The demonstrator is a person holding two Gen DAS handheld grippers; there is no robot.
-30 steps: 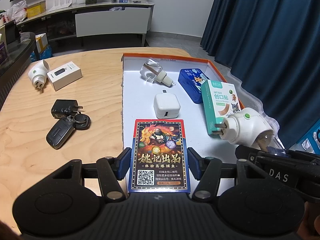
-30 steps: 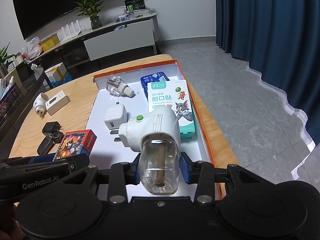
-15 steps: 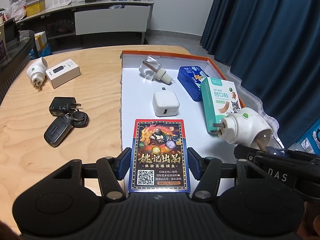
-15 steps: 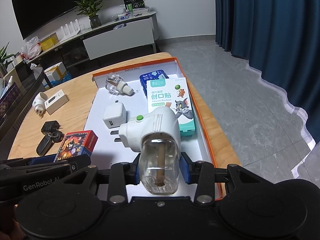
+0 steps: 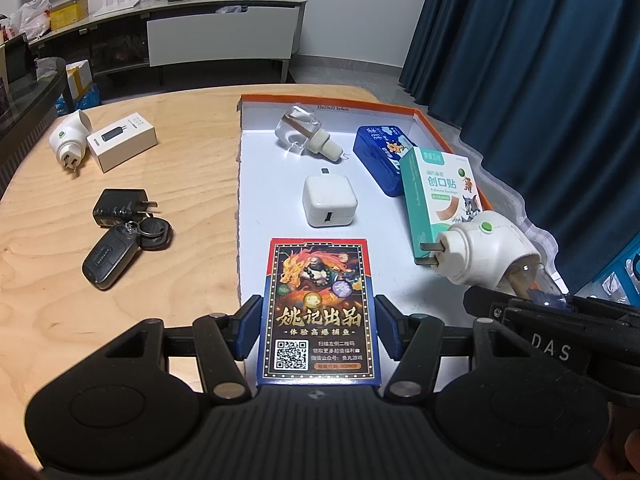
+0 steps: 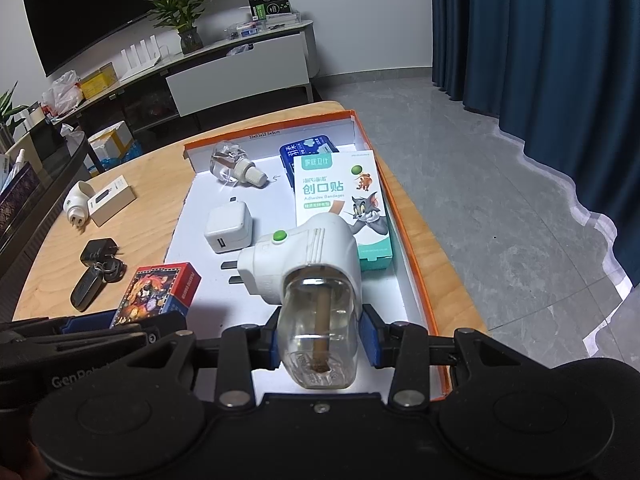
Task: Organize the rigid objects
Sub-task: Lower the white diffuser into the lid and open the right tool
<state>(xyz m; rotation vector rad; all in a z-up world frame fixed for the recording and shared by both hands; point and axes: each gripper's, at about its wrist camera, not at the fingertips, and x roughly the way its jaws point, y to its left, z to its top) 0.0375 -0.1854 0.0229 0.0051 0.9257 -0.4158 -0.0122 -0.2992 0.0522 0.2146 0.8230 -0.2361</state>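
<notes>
Dark blue curtain (image 6: 540,40), wall television (image 6: 120,4), potted plant (image 6: 182,12), long media console (image 5: 224,28), grey tiled floor (image 6: 500,220)

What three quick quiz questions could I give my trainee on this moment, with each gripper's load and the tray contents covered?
1. True or false: the left gripper has its jaws closed on the playing card box.
2. Which thing does the right gripper hold: the white USB charger, the mosquito repellent plug, or the blue tin?
3. Name two things lying on the wooden table outside the orange-rimmed tray.

Key
1. True.
2. The mosquito repellent plug, gripped by its clear bottle.
3. Any two of: car key, black charger, white box, second white plug.
</notes>
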